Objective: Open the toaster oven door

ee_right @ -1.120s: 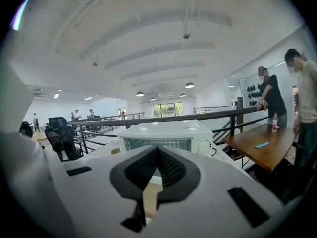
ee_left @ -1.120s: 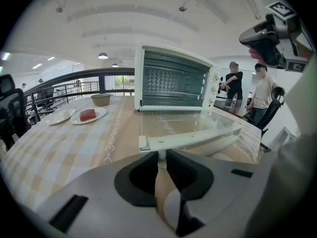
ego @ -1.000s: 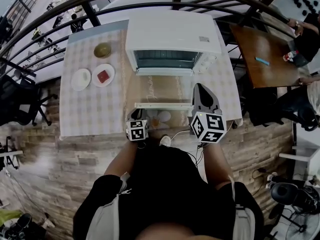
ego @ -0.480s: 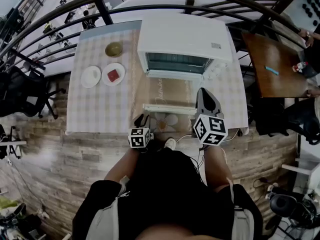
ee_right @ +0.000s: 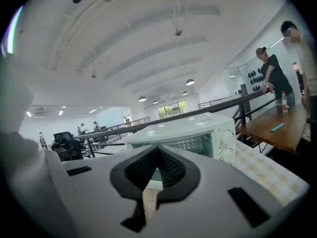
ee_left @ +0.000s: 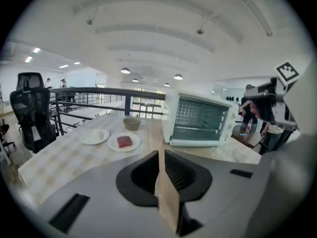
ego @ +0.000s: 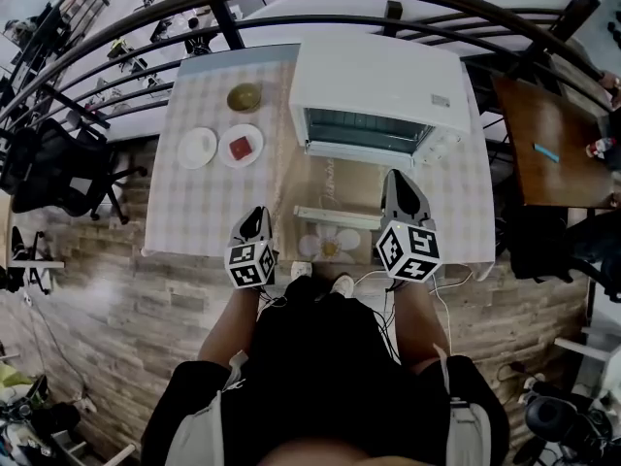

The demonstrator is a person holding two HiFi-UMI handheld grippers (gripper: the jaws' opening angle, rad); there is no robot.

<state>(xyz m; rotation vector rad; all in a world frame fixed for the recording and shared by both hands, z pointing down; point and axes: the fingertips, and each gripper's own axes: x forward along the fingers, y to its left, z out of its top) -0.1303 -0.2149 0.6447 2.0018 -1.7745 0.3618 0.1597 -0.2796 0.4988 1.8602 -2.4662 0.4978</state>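
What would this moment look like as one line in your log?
white toaster oven: door down, open | left gripper: jaws just closed, empty | right gripper: jaws together, empty

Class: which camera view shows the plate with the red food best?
The left gripper view: the plate appears nearest and unobstructed. The head view shows it small, from above. The right gripper view does not show it.
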